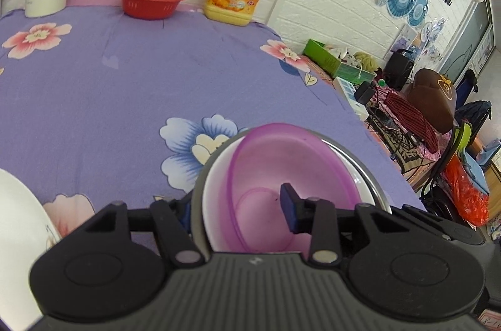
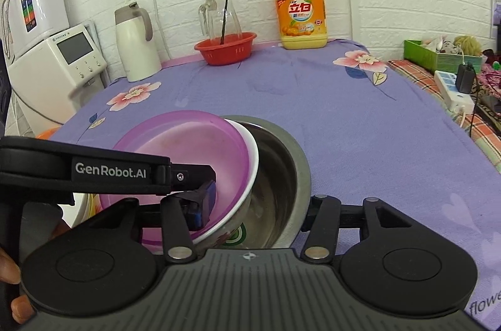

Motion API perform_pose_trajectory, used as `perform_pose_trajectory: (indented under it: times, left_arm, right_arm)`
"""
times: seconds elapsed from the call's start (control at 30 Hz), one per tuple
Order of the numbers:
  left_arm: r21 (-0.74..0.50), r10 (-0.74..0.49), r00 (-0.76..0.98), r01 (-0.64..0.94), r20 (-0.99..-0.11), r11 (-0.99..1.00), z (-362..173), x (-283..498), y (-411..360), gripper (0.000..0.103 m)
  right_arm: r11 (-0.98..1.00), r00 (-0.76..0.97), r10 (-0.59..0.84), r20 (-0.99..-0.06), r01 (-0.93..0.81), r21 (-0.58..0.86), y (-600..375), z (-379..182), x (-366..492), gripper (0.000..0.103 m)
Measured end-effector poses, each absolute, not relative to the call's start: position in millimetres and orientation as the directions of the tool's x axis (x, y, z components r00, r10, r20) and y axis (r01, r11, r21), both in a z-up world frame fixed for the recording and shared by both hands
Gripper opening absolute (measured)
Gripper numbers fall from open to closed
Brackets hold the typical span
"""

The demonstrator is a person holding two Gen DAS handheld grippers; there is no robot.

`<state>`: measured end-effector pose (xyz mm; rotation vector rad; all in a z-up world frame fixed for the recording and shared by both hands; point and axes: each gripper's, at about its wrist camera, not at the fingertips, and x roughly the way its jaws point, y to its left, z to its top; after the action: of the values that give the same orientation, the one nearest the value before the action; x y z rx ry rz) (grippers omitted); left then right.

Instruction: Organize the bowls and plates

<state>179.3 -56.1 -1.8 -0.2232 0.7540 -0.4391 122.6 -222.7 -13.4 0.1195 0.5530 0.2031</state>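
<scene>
left wrist: purple bowl point(image 1: 275, 174) (tilted) blocks steel bowl point(image 1: 360, 162).

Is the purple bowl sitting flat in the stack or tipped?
Tipped. The purple bowl and the white bowl under it lean up out of the steel bowl, pinched at the rim by the left gripper.

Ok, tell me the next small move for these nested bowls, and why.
Probably lower the tilted purple bowl and white bowl flat into the steel bowl. The left gripper pinches their near rims, holding them propped at an angle, while the right gripper's jaws straddle the steel bowl's rim.
</scene>
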Motion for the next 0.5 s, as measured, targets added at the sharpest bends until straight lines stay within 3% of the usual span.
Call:
perform_pose_trajectory:
  times: [0.5]
  left_arm:
    - [-0.299, -0.286, 0.779, 0.133, -0.558, 0.945, 25.2, 133.4, 51.0, 0.037]
  right_arm:
    - [0.919, 0.795, 0.393, -0.463, -0.362, 0.159, -135.4, 7.5, 118.5, 0.087]
